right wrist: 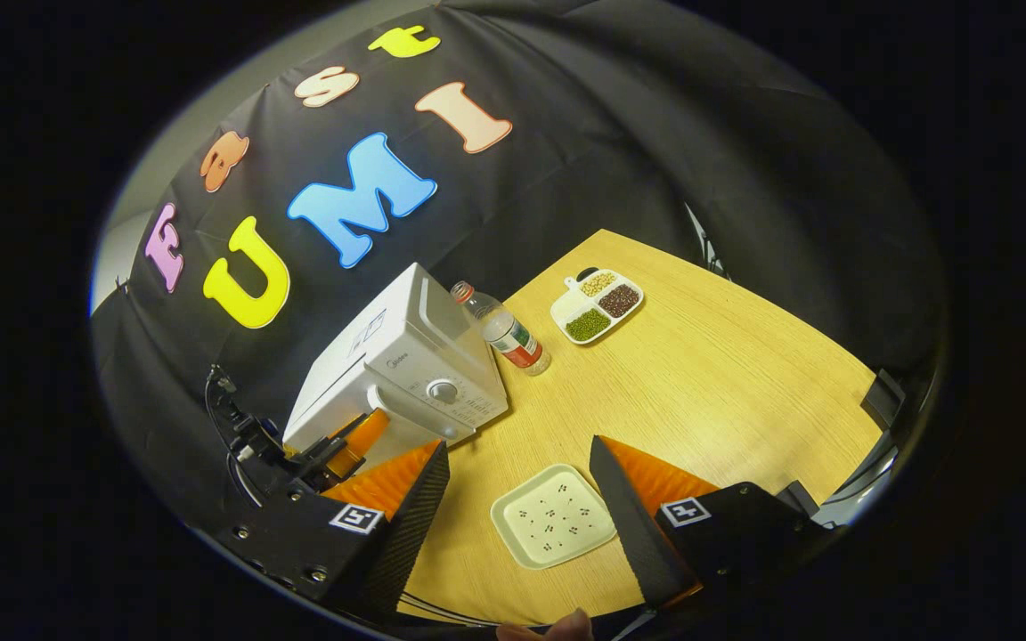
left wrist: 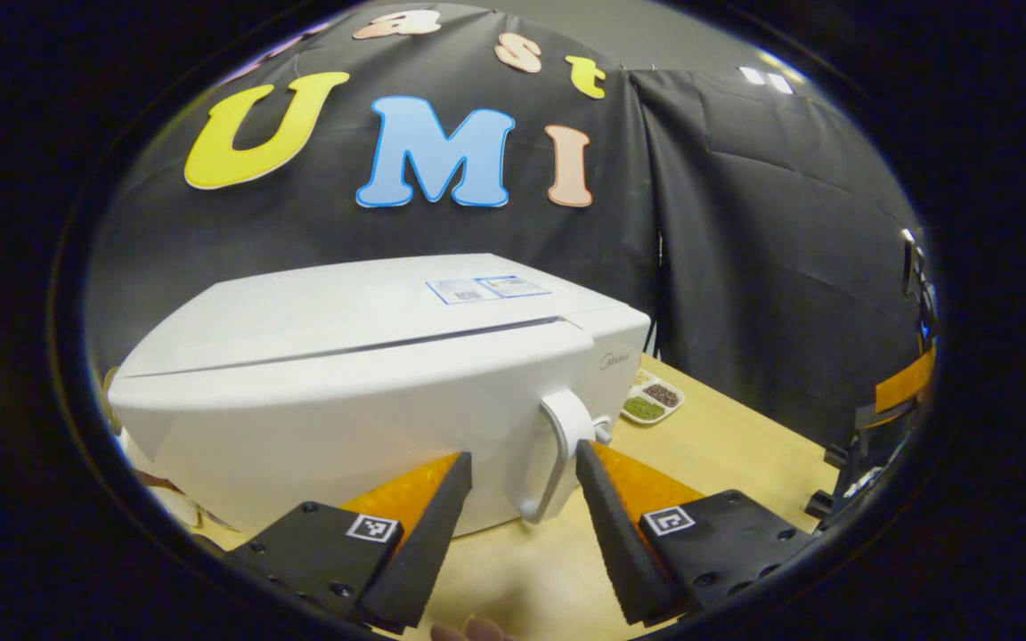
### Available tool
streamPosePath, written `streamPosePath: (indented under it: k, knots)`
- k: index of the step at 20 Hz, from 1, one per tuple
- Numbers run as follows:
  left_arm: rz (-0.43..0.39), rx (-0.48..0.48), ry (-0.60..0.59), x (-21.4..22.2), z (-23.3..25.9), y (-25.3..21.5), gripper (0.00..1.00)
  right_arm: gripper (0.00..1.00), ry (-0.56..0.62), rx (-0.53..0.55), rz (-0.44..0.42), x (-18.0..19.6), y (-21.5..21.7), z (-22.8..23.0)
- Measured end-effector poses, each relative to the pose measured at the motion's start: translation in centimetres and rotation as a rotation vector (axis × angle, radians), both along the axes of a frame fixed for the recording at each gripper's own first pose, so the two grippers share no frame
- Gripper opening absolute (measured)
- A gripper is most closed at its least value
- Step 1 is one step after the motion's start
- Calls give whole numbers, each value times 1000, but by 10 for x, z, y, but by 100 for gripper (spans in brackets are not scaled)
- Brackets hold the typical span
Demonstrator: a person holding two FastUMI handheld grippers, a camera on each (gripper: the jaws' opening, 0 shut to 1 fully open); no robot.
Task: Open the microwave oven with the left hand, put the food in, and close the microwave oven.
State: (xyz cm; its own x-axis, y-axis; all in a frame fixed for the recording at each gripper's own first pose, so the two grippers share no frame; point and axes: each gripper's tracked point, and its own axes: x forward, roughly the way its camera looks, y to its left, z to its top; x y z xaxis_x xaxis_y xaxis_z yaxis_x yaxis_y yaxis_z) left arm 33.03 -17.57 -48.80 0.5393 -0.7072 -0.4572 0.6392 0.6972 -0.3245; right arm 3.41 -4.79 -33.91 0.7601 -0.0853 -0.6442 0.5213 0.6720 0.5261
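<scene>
Microwave point(left wrist: 370, 392) white, door shut, on the wooden surface point(left wrist: 718, 445), close ahead of the left claw point(left wrist: 522, 481). Left claw spread wide, handle point(left wrist: 557, 454) between the fingers but nearer the right one, not yet clamped. Risk here: closing off-centre, catching only the handle's edge, slipping on the pull; or dragging the light oven forward instead of swinging the door.

Right claw point(right wrist: 517, 499) also apart, empty, hovering above the food plate point(right wrist: 553, 516). Farther back, bottle point(right wrist: 504, 329) just beside the oven's control side and upright, likely to topple if the oven shifts. Beyond it, sectioned tray point(right wrist: 598, 303) of beans, well apart, little danger. Door swing toward the left claw's own side could also trap it.
</scene>
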Motion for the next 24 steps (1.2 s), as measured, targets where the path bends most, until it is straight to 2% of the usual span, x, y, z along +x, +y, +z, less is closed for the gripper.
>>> streamPosePath:
  k: [1, 2, 3, 4, 5, 7, 8, 11, 13, 14, 15, 17, 18, 20, 22, 23, 24]
  knots:
    - [32, -3, 0, 9, 0, 9, 85, 97, 7, -8, 9, -2, 1, 0]
    - [53, -26, 51, 9, -2, 8, 92, 97, 11, -13, 19, -4, 1, 1]
    - [86, -30, 90, 8, -5, 9, 84, 97, 12, -16, 29, -8, 1, 5]
    - [120, 3, 97, 9, -4, 15, 84, 97, 6, -19, 34, -10, 0, 8]
    - [134, 50, 72, 7, 0, 20, 82, 97, -2, -22, 35, -12, -2, 13]
    - [133, 63, 9, -1, 30, 21, 95, 97, -18, -33, 42, -15, -11, 26]
    - [132, 59, -18, -9, 49, 20, 89, 97, -19, -49, 50, -16, -16, 30]
    - [129, 64, -92, -41, 102, 20, 95, 97, -25, -137, 71, -19, -42, 54]
    - [141, 46, -114, -63, 141, 21, 94, 97, -71, -174, 84, -18, -55, 82]
    - [154, 37, -119, -74, 160, 22, 99, 97, -108, -192, 83, -18, -63, 98]
    - [178, 30, -120, -84, 180, 26, 96, 97, -150, -197, 89, -17, -68, 114]
    - [268, -7, -118, -101, 226, 39, 89, 97, -208, -191, 132, -18, -71, 139]
    - [321, -56, -117, -109, 251, 41, 92, 97, -215, -198, 163, -24, -75, 150]
    - [360, -136, -37, -140, 281, 28, 98, 98, -227, -237, 192, -34, -89, 167]
    - [398, -169, 9, -167, 306, 26, 99, 97, -243, -247, 233, -45, -88, 186]
    - [427, -179, -9, -174, 324, 28, 89, 97, -246, -264, 250, -50, -90, 192]
    - [460, -187, -35, -182, 346, 34, 89, 97, -247, -293, 269, -55, -93, 198]
